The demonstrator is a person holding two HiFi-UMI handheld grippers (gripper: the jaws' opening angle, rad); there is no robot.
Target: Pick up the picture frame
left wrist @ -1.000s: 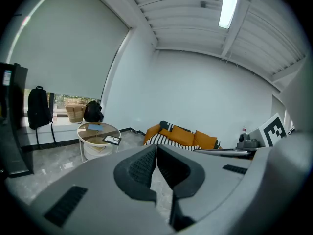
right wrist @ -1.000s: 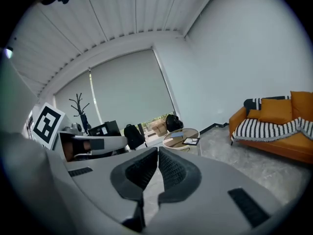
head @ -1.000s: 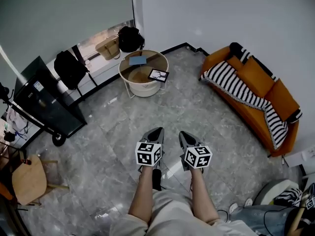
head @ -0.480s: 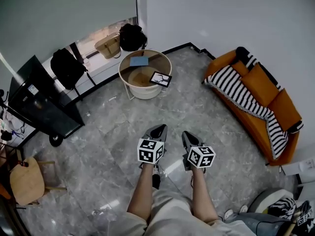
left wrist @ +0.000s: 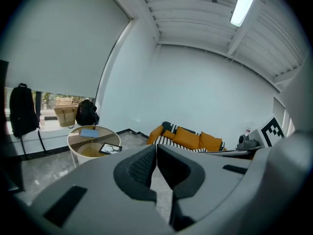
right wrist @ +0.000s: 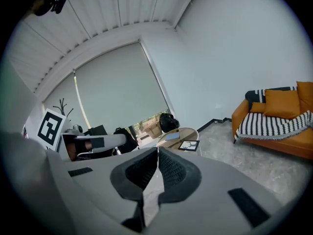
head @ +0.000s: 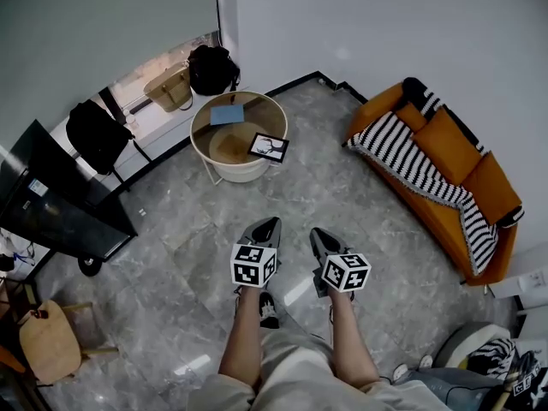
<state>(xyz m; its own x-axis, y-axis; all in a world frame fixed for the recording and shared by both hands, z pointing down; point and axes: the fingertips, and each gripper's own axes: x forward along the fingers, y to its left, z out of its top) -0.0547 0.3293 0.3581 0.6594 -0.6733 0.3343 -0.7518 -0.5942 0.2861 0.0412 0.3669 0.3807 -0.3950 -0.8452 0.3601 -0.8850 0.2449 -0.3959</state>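
A black picture frame (head: 268, 147) with a white picture lies flat near the right rim of a round glass-topped table (head: 204, 118). It also shows in the left gripper view as the picture frame (left wrist: 110, 148) and in the right gripper view as the picture frame (right wrist: 189, 145). My left gripper (head: 266, 228) and right gripper (head: 318, 240) hang side by side over the grey floor, well short of the table. Both are shut with nothing between the jaws.
A blue book (head: 226, 114) lies on the table's far side. An orange sofa (head: 445, 178) with a striped blanket stands at the right. Black bags (head: 212, 68) and a straw bag (head: 168, 86) sit by the window. A dark cabinet (head: 51, 204) and a wooden stool (head: 50, 339) stand left.
The whole scene has shifted as I walk; the table and frame now sit further left in the head view. Both grippers stay shut and side by side.
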